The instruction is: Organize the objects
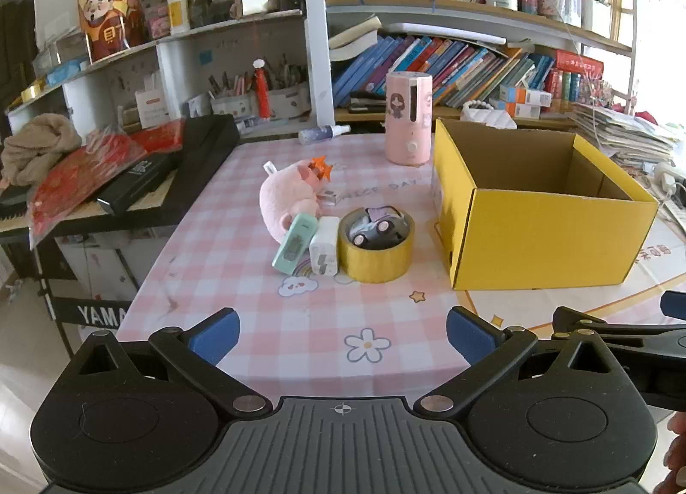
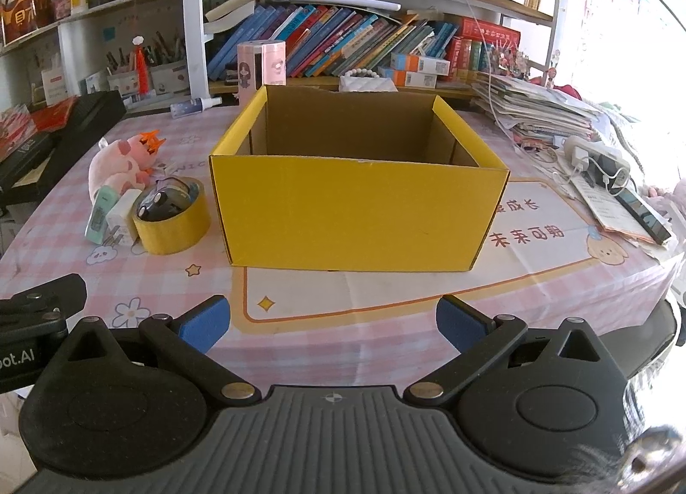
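An open yellow cardboard box [image 1: 544, 232] [image 2: 360, 215] stands on the pink checked tablecloth [image 1: 257, 322]; I see nothing inside it. Left of it lie a pink plush pig [image 1: 287, 194] [image 2: 115, 166], a mint green device [image 1: 293, 247] [image 2: 99, 220], a white charger [image 1: 324, 252] [image 2: 122, 217] and a yellow tape roll [image 1: 377, 252] [image 2: 171, 222] with a toy car [image 1: 379, 226] [image 2: 165, 200] inside. My left gripper [image 1: 343, 335] is open near the table's front edge, short of these objects. My right gripper [image 2: 332, 320] is open in front of the box.
A pink cylindrical humidifier [image 1: 408, 117] [image 2: 261, 70] and a small spray bottle [image 1: 323, 134] stand behind. A black keyboard [image 1: 141, 177] with red packets lies at the left. Papers and a power strip [image 2: 596, 160] pile at the right. Bookshelves fill the back.
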A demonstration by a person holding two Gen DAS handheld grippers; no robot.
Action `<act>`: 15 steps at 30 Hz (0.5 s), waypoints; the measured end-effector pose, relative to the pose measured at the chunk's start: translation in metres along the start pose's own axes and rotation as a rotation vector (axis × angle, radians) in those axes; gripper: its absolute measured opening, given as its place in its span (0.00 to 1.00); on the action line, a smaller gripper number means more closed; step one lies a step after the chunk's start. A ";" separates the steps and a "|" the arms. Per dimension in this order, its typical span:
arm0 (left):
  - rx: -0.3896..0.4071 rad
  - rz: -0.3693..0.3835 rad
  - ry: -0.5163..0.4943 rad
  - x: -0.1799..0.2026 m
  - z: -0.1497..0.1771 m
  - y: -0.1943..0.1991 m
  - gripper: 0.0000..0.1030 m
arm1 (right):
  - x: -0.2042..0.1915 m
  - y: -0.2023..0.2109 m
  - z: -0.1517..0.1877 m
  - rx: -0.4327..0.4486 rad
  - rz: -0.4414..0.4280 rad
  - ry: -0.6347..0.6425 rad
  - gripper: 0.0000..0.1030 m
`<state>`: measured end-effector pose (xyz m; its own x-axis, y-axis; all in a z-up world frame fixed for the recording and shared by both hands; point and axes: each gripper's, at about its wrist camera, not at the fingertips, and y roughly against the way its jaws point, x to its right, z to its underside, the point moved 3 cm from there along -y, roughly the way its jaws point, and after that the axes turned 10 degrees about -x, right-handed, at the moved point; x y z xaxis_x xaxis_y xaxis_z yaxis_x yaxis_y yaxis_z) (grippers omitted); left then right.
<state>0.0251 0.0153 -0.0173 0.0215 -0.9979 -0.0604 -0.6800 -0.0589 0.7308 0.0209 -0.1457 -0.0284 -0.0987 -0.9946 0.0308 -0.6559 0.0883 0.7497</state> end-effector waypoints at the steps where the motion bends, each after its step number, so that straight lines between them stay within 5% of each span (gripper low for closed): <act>1: 0.000 0.000 0.000 0.000 0.000 0.000 1.00 | 0.000 0.000 0.000 0.000 0.000 0.000 1.00; 15: 0.000 0.001 0.000 0.000 0.000 0.000 1.00 | -0.001 -0.001 0.000 -0.003 -0.003 -0.001 1.00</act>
<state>0.0251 0.0157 -0.0175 0.0206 -0.9980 -0.0598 -0.6799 -0.0579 0.7310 0.0214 -0.1445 -0.0294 -0.0977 -0.9948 0.0282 -0.6537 0.0856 0.7519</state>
